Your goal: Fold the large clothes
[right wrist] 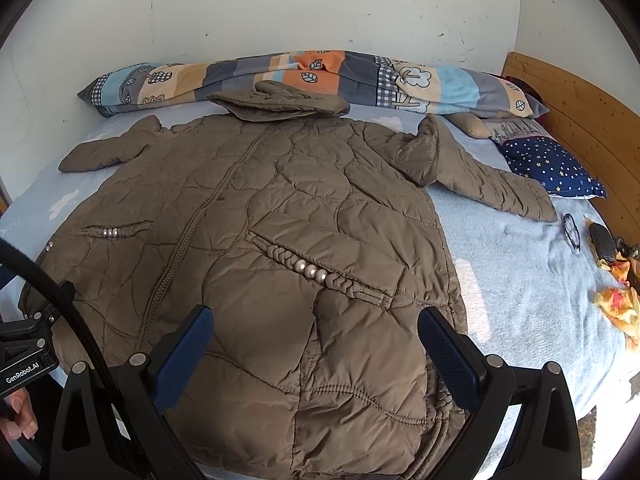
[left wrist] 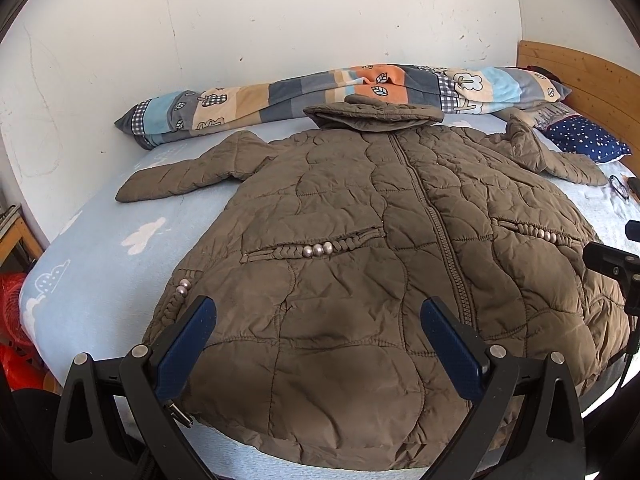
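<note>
- A brown quilted coat (left wrist: pixel 360 240) lies spread flat, front side up and zipped, on a bed (left wrist: pixel 100 248) covered with a light blue sheet printed with white clouds.
- Its hood (left wrist: pixel 372 114) is folded flat at the far end, touching a rolled patchwork blanket (left wrist: pixel 280 96) that runs along the white wall.
- Both sleeves stretch outward: the left sleeve (left wrist: pixel 176 180) lies straight on the sheet, while the right sleeve (right wrist: pixel 480 176) is creased near the shoulder and points toward a navy star-patterned pillow (right wrist: pixel 556 168).
- Each slanted pocket carries braided trim with pearl beads (right wrist: pixel 312 272) (three on the nearer one in the right wrist view).
- The left tool (left wrist: pixel 318 324) hovers above the coat's hem with its blue-padded fingers spread wide, gripping nothing.
- The right tool (right wrist: pixel 314 328) is likewise released, fingers well apart over the hem's other side, nothing between them.
- A wooden headboard (right wrist: pixel 580 120) stands at the right.
- Eyeglasses (right wrist: pixel 572 230) and a crumpled orange-yellow cloth (right wrist: pixel 616 304) rest on the sheet near the bed's right edge, well apart from the coat.
</note>
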`<action>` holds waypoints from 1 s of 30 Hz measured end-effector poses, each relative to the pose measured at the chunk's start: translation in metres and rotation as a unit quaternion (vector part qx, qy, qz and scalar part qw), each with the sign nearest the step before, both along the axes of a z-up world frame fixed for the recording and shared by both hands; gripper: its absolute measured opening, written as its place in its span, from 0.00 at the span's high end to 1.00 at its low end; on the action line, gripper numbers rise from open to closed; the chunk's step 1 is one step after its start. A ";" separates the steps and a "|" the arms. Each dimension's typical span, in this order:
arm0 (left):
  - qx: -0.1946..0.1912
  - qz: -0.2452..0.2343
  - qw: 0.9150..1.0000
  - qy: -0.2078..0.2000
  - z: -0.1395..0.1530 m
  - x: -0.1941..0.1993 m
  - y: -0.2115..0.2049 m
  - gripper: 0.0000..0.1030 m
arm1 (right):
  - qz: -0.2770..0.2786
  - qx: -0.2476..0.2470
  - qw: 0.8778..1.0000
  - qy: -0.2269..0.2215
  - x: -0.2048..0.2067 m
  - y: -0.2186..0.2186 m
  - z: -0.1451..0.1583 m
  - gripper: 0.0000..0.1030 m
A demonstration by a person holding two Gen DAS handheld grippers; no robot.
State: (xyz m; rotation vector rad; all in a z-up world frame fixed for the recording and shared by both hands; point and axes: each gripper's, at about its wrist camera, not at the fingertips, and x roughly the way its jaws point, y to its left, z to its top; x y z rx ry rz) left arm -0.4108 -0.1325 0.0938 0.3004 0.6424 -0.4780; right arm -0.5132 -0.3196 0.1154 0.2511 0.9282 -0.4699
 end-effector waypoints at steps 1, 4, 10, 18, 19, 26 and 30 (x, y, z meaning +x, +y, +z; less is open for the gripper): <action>0.000 0.000 1.000 0.000 0.000 0.000 0.000 0.01 | 0.000 0.002 1.000 0.000 0.000 0.000 0.000 0.00; -0.001 -0.001 1.000 -0.001 0.000 0.000 0.001 0.01 | -0.001 -0.002 1.000 0.003 0.000 0.000 0.000 0.00; -0.002 0.000 1.000 -0.002 0.000 0.000 0.002 0.01 | 0.000 -0.007 1.000 0.002 0.000 0.000 -0.001 0.00; -0.001 -0.001 1.000 0.000 0.001 0.001 0.002 0.01 | 0.000 -0.006 1.000 0.000 0.000 0.000 -0.001 0.00; -0.002 -0.001 1.000 0.001 0.001 0.001 0.002 0.01 | 0.000 -0.006 1.000 0.001 0.000 0.000 -0.001 0.00; -0.034 -0.001 0.999 -0.013 0.030 0.001 0.002 0.01 | -0.010 -0.001 1.000 -0.001 -0.004 -0.005 0.001 0.00; -0.066 -0.010 0.997 -0.046 0.068 -0.001 0.005 0.01 | -0.030 -0.006 0.999 -0.023 -0.019 -0.015 0.015 0.00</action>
